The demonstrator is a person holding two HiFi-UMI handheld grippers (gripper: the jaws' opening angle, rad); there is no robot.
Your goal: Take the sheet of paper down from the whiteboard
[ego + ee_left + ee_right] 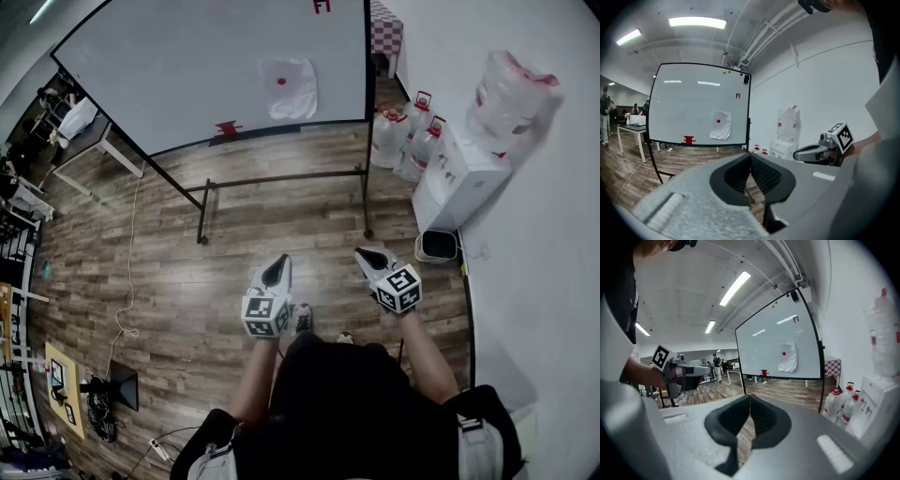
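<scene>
Looking steeply down from the head view, we hold the left gripper [277,270] and the right gripper [372,256] side by side above the wooden floor [281,220], both clenched on nothing and aimed toward the whiteboard [178,66], which stands well apart from us on a black frame. The sheet of paper [291,91] hangs on the board's lower right part under a red magnet [281,82]; a red object [228,127] sits at the board's lower edge to its left. Against the white wall at the right stand a water dispenser [459,178] and several water jugs [389,139]. Through the left gripper view, we see that tool's two dark pads [764,174] pressed together with nothing between them; beyond them the sheet [720,126] hangs rumpled on the board, and the right gripper shows at the right with its marker cube [840,135]. Through the right gripper view, we see much the same: pads meeting tip to tip, empty, the sheet and its red dot on the distant board ahead, and the left gripper at the left in our hand. People [715,364] stand among tables in the far background.
</scene>
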